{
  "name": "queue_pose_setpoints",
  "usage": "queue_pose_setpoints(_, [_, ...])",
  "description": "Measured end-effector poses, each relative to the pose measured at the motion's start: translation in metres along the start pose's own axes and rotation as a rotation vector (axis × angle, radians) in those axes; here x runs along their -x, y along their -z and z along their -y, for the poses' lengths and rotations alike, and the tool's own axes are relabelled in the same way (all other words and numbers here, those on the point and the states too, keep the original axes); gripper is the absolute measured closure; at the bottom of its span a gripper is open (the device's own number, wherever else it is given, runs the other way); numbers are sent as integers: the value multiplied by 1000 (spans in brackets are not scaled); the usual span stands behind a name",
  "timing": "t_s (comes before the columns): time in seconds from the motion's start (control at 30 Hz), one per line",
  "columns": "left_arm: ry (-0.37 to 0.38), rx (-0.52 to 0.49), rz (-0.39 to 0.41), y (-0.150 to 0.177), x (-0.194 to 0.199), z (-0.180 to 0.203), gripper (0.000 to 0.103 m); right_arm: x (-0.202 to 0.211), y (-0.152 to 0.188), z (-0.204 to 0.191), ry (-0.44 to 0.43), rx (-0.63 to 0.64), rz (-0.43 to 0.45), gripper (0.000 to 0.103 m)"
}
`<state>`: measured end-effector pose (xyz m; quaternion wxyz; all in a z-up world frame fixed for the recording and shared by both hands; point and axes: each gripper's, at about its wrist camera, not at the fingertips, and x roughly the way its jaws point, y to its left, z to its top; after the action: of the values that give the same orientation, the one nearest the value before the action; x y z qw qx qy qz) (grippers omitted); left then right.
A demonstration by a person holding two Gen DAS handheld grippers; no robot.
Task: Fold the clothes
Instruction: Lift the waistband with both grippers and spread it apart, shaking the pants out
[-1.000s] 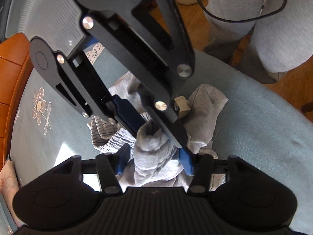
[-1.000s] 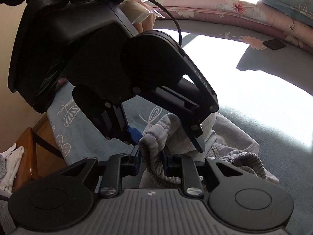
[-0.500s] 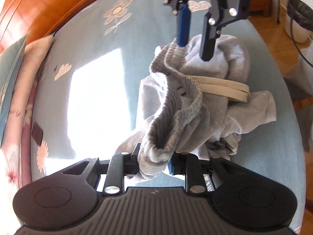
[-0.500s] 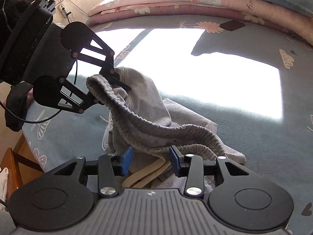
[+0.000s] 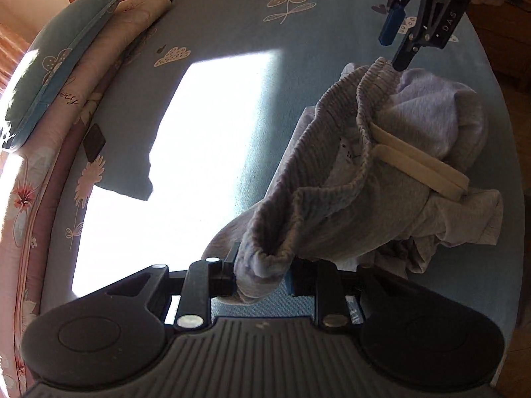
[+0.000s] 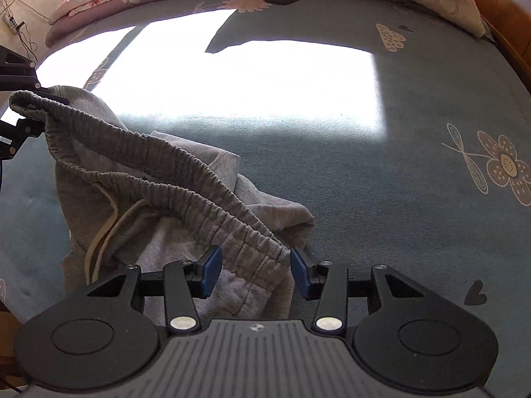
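Clamping the ribbed waistband of crumpled grey sweatpants (image 5: 391, 179), the left gripper (image 5: 262, 277) holds it above the blue floral bedsheet (image 5: 232, 76). At the waistband's opposite end, the right gripper (image 6: 255, 270) is opening, pads clear of the fabric.

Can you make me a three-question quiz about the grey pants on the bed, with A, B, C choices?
1. Where do the grey sweatpants lie?
A. on the blue bedsheet
B. on the floor
C. on a chair

2. What colour is the drawstring?
A. red
B. cream
C. black

3. What does the left claw do?
A. hangs empty
B. grips a pillow
C. grips the waistband

Answers: A, the pants rest on the flowered sheet; B, the flat cord looks cream; C, the ribbed band is pinched between its pads. The right claw is opening around the waistband's other end.
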<state>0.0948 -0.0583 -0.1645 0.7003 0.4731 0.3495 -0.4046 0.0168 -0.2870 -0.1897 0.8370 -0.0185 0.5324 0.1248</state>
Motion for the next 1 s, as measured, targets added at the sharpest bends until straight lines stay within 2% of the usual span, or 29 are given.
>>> queue_pose_setpoints(0.07, [1,11,0,-1,-2,-2,78,-1,-7,-6,-17,52,24,51])
queue_pose_setpoints(0.1, [-2,12,2,-1,-2,-2,78,-4,-12,-8,-33,83,33,46])
queue_pose_setpoints(0.2, [-10,5,7,0,-2,-1,77,-16,-25,-15,-73,202,59,40])
queue_pose_setpoints(0.33, [-15,-40,38,5,4,5,77,-31,-47,-19,-161,365,42,40])
queue_pose_setpoints(0.43, [-25,-69,58,10,8,11,77,-37,-63,-26,-242,495,-5,39])
queue_pose_setpoints(0.53, [-31,-40,59,14,11,11,77,-40,-72,-38,-286,617,-38,39])
queue_pose_setpoints(0.63, [-36,3,56,18,14,12,77,-48,-76,-48,-335,670,-76,39])
queue_pose_setpoints(0.87, [-52,139,16,28,15,6,75,-38,-61,-70,-495,805,-197,37])
queue_pose_setpoints(0.9, [-55,146,18,28,15,6,75,-39,-60,-71,-497,821,-206,37])
queue_pose_setpoints(1.0, [-67,159,19,27,15,7,75,-55,-61,-69,-429,824,-214,37])
